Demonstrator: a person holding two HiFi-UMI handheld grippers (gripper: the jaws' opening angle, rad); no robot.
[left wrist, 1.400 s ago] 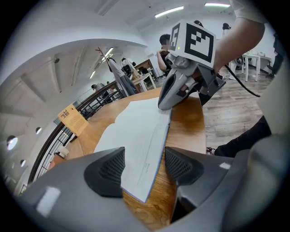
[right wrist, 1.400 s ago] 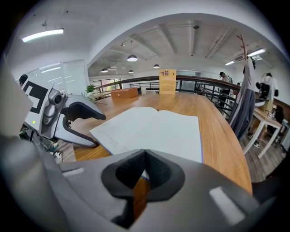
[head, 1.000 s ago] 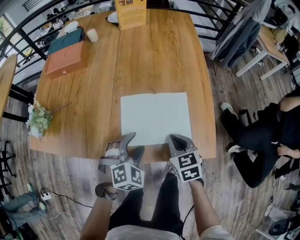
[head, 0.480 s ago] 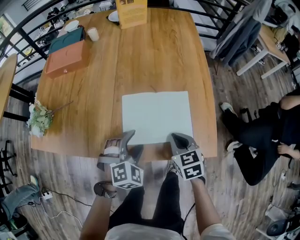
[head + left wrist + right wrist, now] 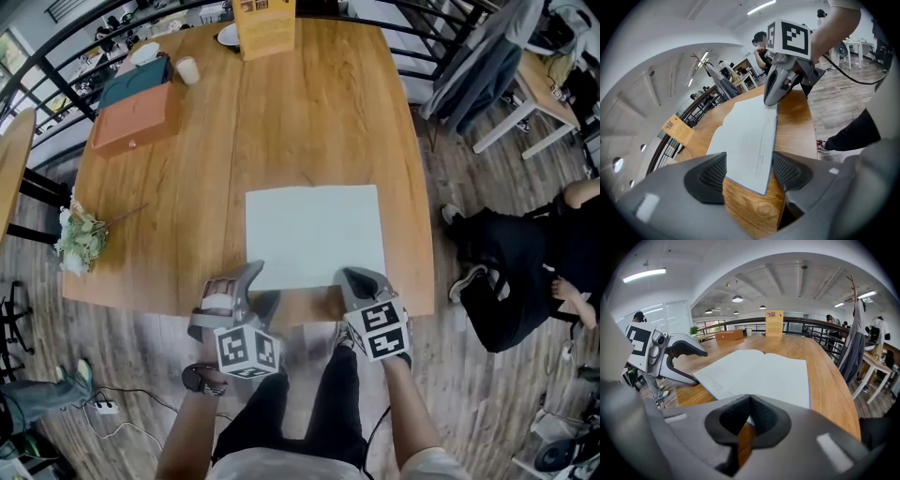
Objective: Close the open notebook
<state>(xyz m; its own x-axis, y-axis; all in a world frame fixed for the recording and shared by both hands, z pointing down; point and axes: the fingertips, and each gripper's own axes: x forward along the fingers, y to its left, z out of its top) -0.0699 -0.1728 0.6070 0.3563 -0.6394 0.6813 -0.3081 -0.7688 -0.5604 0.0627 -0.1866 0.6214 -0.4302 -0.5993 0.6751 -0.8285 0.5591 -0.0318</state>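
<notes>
The open notebook lies flat with blank white pages near the front edge of the wooden table. My left gripper is at its near left corner. In the left gripper view the jaws are opening, with that notebook corner between the pads and untouched. My right gripper sits at the near edge on the right, and its jaws are shut, with nothing visibly held, just short of the notebook. Each gripper shows in the other's view: right gripper, left gripper.
At the far left of the table are an orange box, a teal case and a cup. A yellow standing sign is at the far edge. Flowers lie at the left edge. A person sits on the floor to the right.
My left gripper has rolled a little and its jaws stand slightly wider. The right gripper and the notebook have not moved. The person on the floor shifted their legs.
</notes>
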